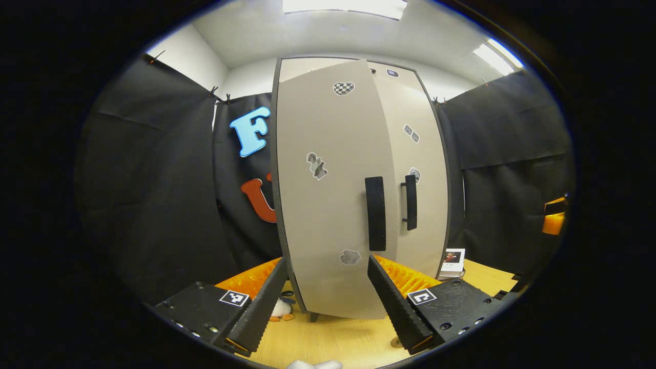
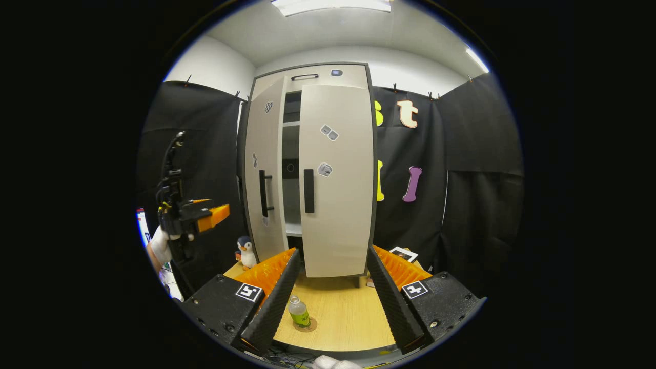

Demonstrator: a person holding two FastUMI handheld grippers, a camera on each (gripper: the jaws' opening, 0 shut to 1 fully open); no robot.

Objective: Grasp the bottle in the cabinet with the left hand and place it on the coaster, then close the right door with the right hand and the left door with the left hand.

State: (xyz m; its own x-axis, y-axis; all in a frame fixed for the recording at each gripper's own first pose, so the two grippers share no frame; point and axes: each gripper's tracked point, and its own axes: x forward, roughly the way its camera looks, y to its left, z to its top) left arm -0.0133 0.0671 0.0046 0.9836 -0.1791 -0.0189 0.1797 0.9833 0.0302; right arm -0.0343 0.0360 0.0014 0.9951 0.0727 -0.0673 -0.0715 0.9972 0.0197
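Observation:
A small clear bottle (image 2: pixel 298 311) with a green label stands upright on a round coaster (image 2: pixel 309 325) on the wooden table in front of the cabinet. In the right gripper view the cabinet's right door (image 2: pixel 335 179) looks closed, while the left door (image 2: pixel 266 169) stands ajar with a dark gap showing shelves. The left door (image 1: pixel 328 195) and its black handle (image 1: pixel 375 212) loom close in the left gripper view. My left gripper (image 1: pixel 328 302) is open and empty, facing that door. My right gripper (image 2: pixel 330 292) is open and empty above the table, back from the cabinet.
A penguin toy (image 2: pixel 246 252) stands at the cabinet's left foot. A framed picture (image 2: pixel 404 253) lies to the cabinet's right. A gloved hand (image 2: pixel 163 246) holds the left gripper (image 2: pixel 205 215) at the left. Black cloth walls close in on both sides.

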